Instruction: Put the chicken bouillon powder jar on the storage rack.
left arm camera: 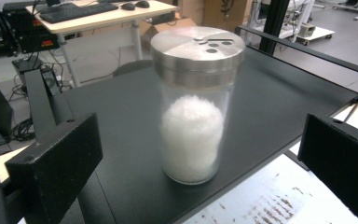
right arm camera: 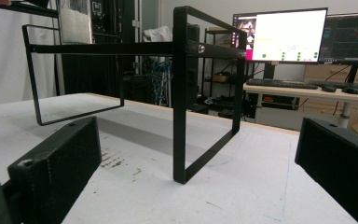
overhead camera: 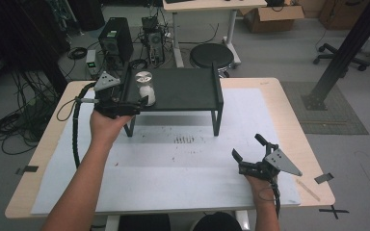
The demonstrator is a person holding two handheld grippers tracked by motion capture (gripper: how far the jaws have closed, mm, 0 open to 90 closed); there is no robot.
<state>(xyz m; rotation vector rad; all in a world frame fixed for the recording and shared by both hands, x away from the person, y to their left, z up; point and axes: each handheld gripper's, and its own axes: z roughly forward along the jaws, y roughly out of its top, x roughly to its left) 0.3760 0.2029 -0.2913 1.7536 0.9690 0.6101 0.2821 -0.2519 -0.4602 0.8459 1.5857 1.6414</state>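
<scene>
- No brand or label can be read on the shaker [left arm camera: 193, 105]; its glass is bare, and its steel lid has a few round holes.
- The two monitors [right arm camera: 279, 35] in the right gripper view carry text too small to read.
- The reddish marks [overhead camera: 184, 140] on the white mat [overhead camera: 173, 183] are too faint to tell whether they are writing.
- The shaker, part full of white grains, stands upright on the black shelf [overhead camera: 188, 91], near its front left corner.
- In the right gripper view the shelf's top is cut off by the frame's upper edge.
- The left gripper [overhead camera: 134, 104] sits at the shelf's front left edge with its jaws wide apart, one on each side of the shaker; neither touches the glass.
- The right gripper [overhead camera: 248, 147] rests on the mat well to the right, jaws spread wide and holding nothing.
</scene>
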